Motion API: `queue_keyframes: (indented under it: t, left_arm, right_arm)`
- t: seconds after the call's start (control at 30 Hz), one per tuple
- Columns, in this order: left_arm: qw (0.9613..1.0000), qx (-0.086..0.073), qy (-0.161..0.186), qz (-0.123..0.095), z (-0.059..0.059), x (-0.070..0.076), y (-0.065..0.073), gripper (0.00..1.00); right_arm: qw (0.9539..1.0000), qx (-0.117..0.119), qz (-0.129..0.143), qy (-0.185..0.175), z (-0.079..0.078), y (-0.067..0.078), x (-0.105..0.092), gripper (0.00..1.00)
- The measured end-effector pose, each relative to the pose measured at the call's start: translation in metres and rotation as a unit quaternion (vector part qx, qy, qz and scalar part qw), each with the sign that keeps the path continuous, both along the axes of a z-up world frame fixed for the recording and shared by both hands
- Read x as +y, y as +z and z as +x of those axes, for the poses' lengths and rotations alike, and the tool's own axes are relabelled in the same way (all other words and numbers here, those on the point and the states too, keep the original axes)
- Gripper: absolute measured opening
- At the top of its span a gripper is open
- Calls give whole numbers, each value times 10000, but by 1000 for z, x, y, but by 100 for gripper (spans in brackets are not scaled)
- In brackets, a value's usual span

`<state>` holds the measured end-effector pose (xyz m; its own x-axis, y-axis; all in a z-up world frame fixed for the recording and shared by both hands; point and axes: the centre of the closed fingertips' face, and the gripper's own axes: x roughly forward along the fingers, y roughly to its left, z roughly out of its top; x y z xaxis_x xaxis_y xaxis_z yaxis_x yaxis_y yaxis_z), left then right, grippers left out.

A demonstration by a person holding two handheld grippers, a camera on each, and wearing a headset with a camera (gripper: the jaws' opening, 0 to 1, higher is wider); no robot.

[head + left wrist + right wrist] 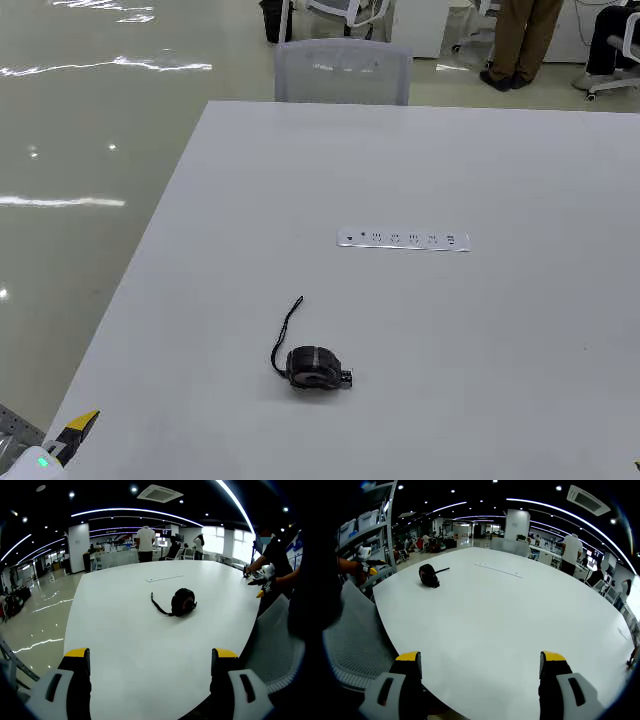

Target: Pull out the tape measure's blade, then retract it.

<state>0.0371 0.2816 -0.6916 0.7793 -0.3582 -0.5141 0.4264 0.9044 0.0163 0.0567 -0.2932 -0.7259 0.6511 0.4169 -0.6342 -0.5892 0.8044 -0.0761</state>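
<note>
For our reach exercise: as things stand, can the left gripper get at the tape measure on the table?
Probably yes: the left gripper, jaws open, faces the tape measure across bare table, with nothing standing between them.

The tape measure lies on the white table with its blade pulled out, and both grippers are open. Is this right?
No, the blade is retracted: in the head view, what trails from the tape measure is its black strap. The rest is right.
</note>
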Motion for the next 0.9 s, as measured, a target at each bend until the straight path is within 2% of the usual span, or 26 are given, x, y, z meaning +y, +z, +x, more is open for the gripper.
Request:
queue_keyframes:
  t: [0.17,0.33,0.43,0.53,0.9]
  left_arm:
    - [10000,-17,27,13,2,7,-1,99]
    - [10000,-46,46,-9,2,5,4,99]
    - [10000,21,5,14,0,5,-1,99]
    - [10000,50,-24,-1,0,0,0,99]
    - [10000,45,-15,-13,2,-1,1,99]
  right_arm:
    - [10000,-39,-10,-34,1,0,-5,100]
    - [10000,16,9,-12,1,3,-2,100]
    - [10000,31,23,-9,2,2,-2,100]
    - [10000,33,47,-15,2,2,-2,100]
    - [10000,52,37,-11,-2,9,7,100]
